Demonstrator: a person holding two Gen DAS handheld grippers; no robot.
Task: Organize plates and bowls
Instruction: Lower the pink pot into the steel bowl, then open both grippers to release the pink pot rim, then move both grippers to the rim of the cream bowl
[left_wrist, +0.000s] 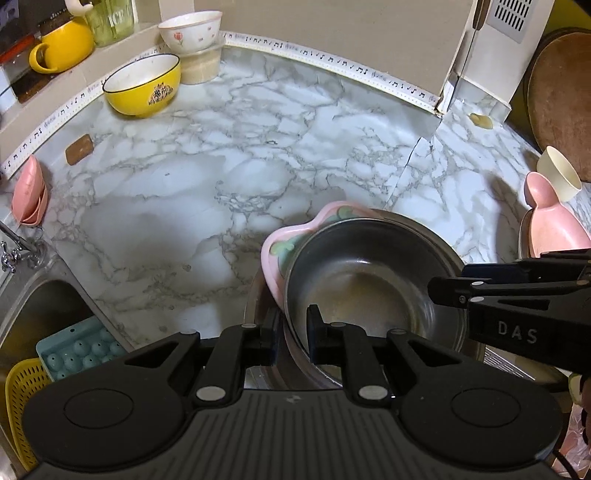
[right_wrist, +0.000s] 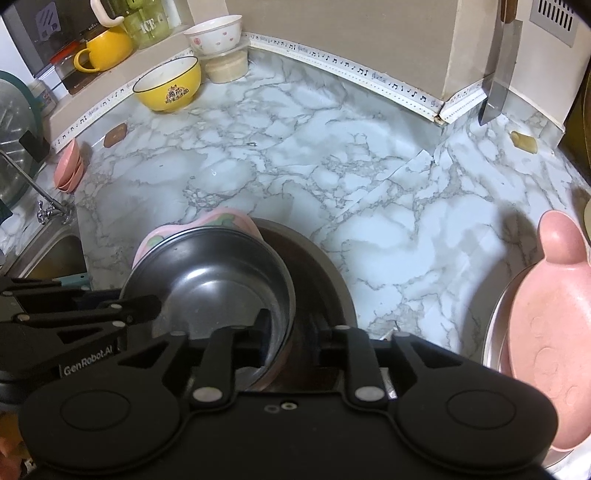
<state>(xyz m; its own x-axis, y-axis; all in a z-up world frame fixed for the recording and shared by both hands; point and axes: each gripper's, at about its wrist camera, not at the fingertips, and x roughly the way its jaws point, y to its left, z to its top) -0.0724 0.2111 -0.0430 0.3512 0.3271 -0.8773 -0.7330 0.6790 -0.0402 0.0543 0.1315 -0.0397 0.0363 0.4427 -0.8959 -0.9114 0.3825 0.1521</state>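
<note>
Steel bowl (left_wrist: 373, 280): dark, round, empty apart from a faint film on its floor; sits tilted at the near edge of the marble counter (left_wrist: 207, 177), nested on a pink scalloped dish (left_wrist: 275, 251), the pair resting in a wider, shallow steel basin (right_wrist: 325, 273). Left gripper (left_wrist: 293, 332): jaws closed on the steel bowl's near rim, one finger inside the wall and one outside, apparently taking the pink dish's edge in the same pinch; a rim grip seems chosen because the bowl is too wide to span. Right gripper (right_wrist: 293, 338): jaws apart, straddling the right rim of the same bowl, one finger inside it and the other over the basin; no clamping visible, probably there to steady the stack. Yellow bowl (left_wrist: 142, 85): far left by the wall, upright, empty. White flowered bowl (left_wrist: 190, 24): stacked on a pale lidded tub (left_wrist: 201, 64) in the corner, contents not visible. Small pink dishes (left_wrist: 29, 195): nested, standing on edge near the sink (left_wrist: 33, 306). Pink handled plate (right_wrist: 543, 295): far right, lying in a metal tray, empty. Yellow mug (left_wrist: 61, 46): on the ledge, interior hidden.
</note>
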